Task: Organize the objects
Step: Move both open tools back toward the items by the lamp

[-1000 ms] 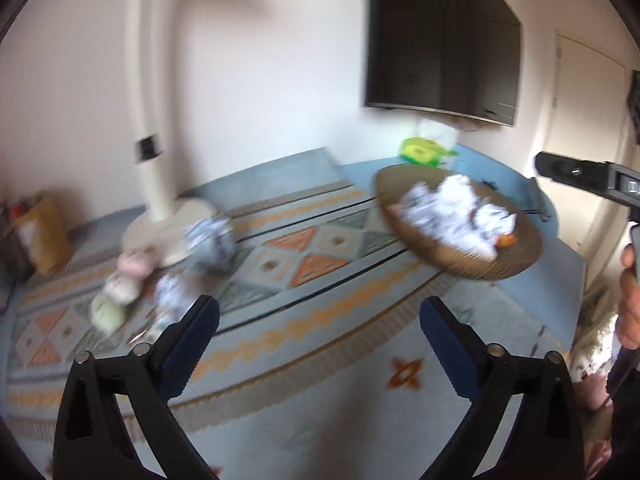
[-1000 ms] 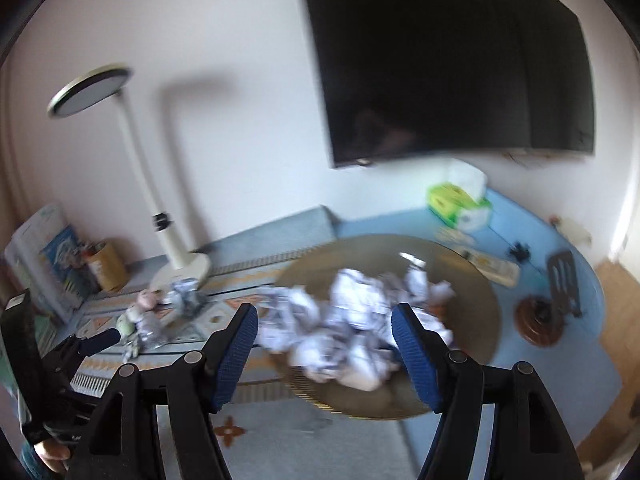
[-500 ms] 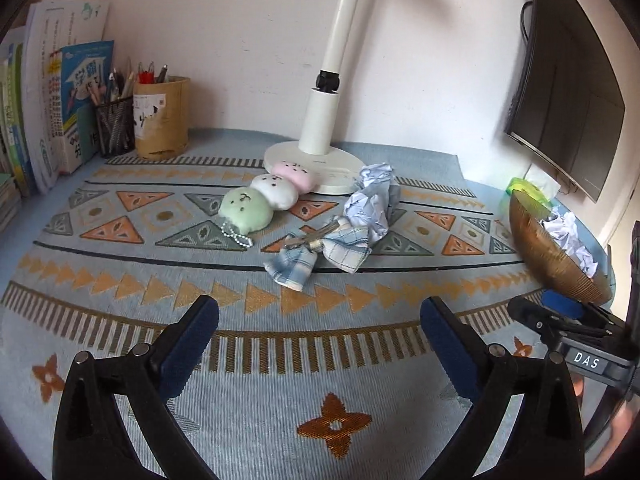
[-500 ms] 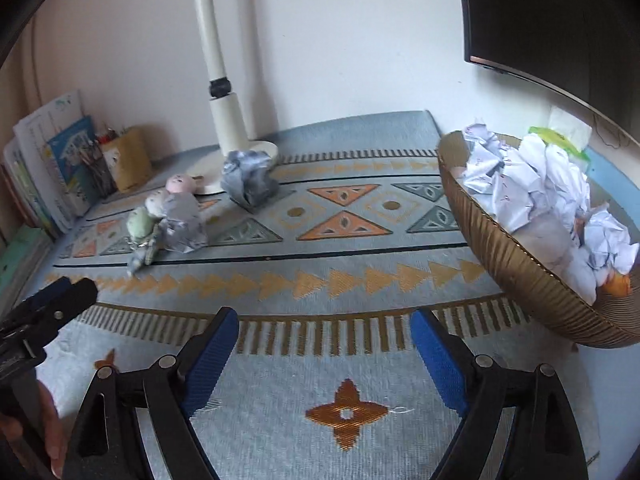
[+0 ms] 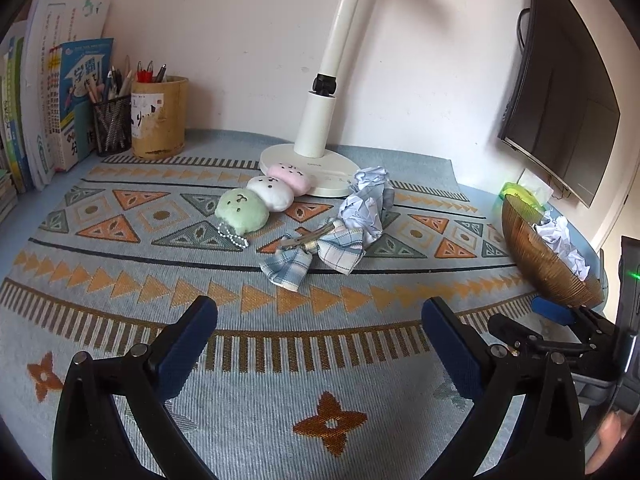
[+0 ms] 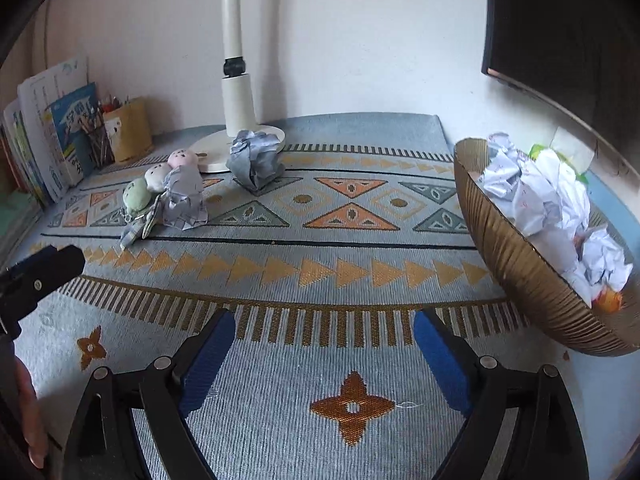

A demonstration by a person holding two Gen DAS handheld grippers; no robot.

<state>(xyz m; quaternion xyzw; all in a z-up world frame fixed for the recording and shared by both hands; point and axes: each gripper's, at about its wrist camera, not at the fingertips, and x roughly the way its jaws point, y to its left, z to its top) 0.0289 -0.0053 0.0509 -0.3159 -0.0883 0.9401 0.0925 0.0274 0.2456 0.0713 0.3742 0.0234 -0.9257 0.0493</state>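
Plush skewer (image 5: 262, 197) lies diagonally, pink end touching lamp base (image 5: 308, 172).

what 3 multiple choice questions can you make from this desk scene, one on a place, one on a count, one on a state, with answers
1. Where does the plush dumpling string lie?
A. inside the basket
B. on the mat in front of the lamp base
C. on top of the books

2. How many crumpled paper balls sit on the mat outside the basket?
A. two
B. five
C. none

3. What state is the right gripper in?
A. shut on a paper ball
B. shut on the bow
C. open, holding nothing

Answers:
1. B: green, white and pink plushies rest on the patterned mat, the pink end touching the lamp base.
2. A: one paper ball sits by the lamp base, another paper ball by the plushies; the rest fill the basket.
3. C: its blue pads stand wide apart with only mat between them.
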